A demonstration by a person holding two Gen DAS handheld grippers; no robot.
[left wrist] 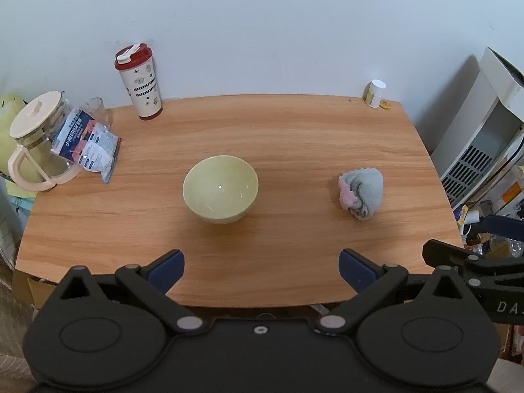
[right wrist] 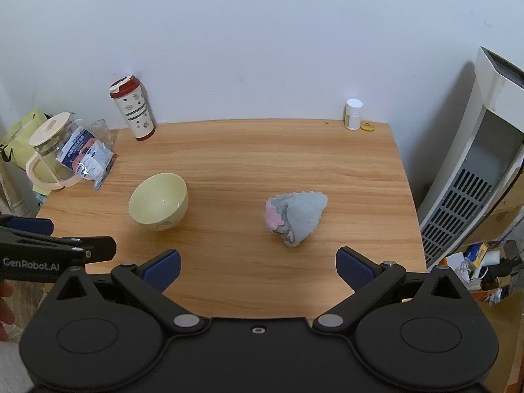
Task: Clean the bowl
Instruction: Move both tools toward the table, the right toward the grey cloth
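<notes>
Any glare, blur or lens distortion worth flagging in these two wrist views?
Left wrist view: sharp, fisheye bows the table edges, small highlights inside the bowl. Right wrist view: same barrel distortion and dark corner vignetting, cloth sharp, soft shadow beside the white appliance.

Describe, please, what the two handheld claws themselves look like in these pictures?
Both match: the left claw and right claw have matte black bodies with round housings, silver pivot pins and blue padded fingertips. White lettering on the left one's side reads "GenRobot.AI". No cables or sleeves show.
</notes>
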